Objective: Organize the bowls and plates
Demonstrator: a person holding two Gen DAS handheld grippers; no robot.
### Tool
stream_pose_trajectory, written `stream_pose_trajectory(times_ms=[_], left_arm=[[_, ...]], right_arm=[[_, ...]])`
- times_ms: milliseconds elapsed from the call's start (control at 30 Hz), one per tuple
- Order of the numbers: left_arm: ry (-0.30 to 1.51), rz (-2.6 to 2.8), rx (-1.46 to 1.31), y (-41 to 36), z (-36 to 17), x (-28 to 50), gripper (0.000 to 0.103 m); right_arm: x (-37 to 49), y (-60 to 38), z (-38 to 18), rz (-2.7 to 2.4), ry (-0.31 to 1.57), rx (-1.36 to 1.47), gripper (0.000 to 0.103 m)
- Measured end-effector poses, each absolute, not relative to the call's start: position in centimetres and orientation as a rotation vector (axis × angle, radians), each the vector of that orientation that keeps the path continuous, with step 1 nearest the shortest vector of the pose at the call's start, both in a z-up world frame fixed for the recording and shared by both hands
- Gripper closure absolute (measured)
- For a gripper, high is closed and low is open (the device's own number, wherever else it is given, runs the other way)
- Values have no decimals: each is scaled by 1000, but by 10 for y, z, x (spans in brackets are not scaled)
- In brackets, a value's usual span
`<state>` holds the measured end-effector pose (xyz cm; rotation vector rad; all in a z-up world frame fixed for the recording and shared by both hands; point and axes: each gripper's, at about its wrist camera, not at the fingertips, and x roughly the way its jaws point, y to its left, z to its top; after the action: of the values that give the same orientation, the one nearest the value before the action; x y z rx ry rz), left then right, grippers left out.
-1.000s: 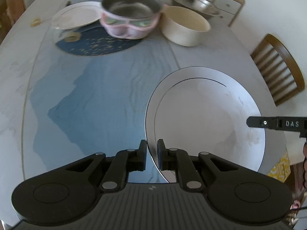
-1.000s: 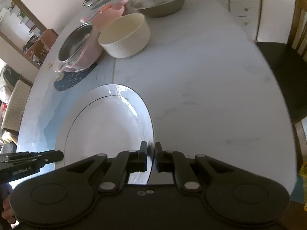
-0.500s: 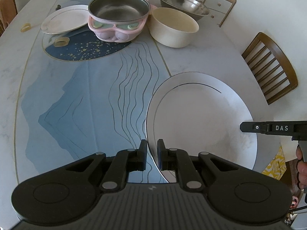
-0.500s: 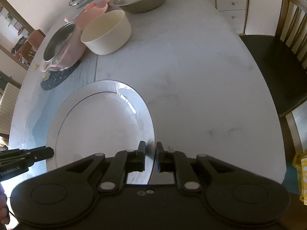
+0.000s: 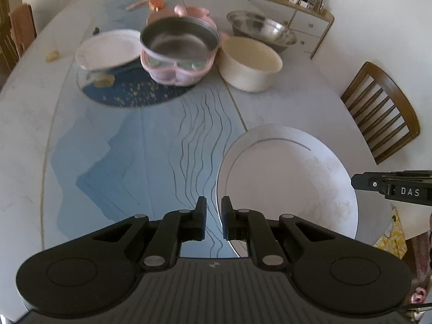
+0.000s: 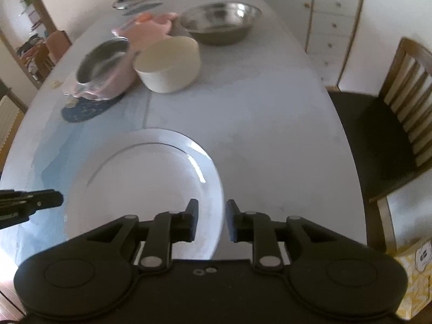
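right tool [image 6: 210, 222] let go, opening | left tool [image 5: 213, 217] clamps plate [image 5: 291, 178] rim | cream bowl [image 5: 249, 63] beyond

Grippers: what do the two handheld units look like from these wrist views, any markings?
Both are matte black. The left gripper and right gripper each have two short blocky fingers on hinged link arms with silver pivot pins, and round discs on a wide base. The left base is ribbed, with a small light logo. Seen side-on, the right unit bears white letters DAS.
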<state>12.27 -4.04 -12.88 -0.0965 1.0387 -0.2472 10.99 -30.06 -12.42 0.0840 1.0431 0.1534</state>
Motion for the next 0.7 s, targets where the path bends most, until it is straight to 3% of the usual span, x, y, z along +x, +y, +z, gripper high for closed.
stream_pose_trajectory(times_ms=[500, 700], left_arm=[[913, -201, -111, -10, -93, 104, 93], [868, -189, -127, 5, -80, 95, 92]], right_arm=[[94, -253, -82, 241, 926, 32, 62], [86, -232, -67, 287, 886, 17, 51]])
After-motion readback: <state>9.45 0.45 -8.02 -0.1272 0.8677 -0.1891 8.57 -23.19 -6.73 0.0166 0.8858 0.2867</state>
